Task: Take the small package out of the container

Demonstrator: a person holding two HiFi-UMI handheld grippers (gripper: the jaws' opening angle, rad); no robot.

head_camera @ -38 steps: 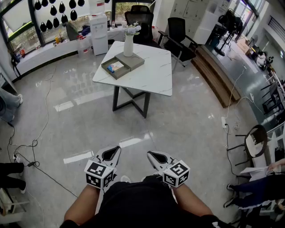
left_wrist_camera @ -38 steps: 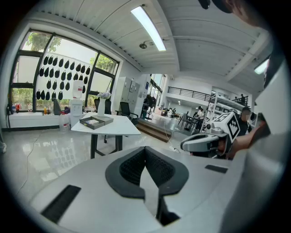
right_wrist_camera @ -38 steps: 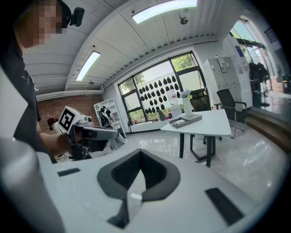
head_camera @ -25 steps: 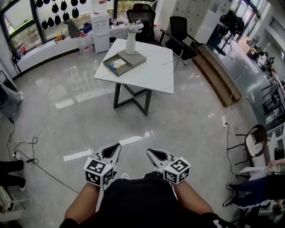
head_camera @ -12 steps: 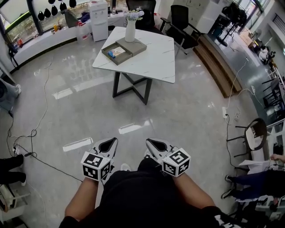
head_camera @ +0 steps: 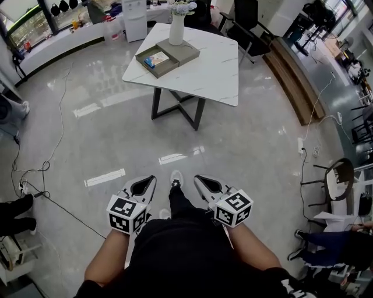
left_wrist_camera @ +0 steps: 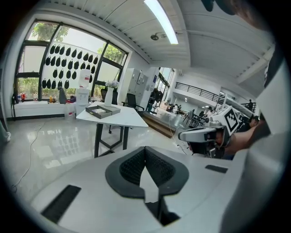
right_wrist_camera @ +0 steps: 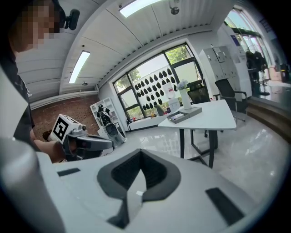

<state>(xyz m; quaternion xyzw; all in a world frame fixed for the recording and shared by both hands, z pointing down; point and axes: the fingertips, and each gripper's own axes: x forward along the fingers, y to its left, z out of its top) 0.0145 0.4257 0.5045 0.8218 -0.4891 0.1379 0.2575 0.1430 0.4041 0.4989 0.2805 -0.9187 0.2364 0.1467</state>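
A grey open container [head_camera: 152, 61] lies on the white table [head_camera: 204, 73], several steps ahead of me. A small blue and white package [head_camera: 155, 59] rests inside it. Its grey lid [head_camera: 182, 51] lies beside it, by a white vase [head_camera: 176, 30] of flowers. My left gripper [head_camera: 146, 184] and right gripper [head_camera: 203, 181] are low in front of my body, far from the table, both shut and empty. The left gripper view shows its shut gripper [left_wrist_camera: 145, 150] and the distant container [left_wrist_camera: 102, 110]. The right gripper view shows its shut gripper [right_wrist_camera: 140, 154] and the container [right_wrist_camera: 180, 116].
Black office chairs [head_camera: 249, 20] stand behind the table. Cables [head_camera: 41, 174] trail over the glossy floor at left. A wooden platform [head_camera: 294, 78] runs along the right. A white cabinet [head_camera: 134, 16] stands by the windows. A seated person's legs [head_camera: 14, 212] show at far left.
The view has come closer to the table, which now looks larger and higher. My foot has stepped forward between the grippers. Both grippers stay shut and low.
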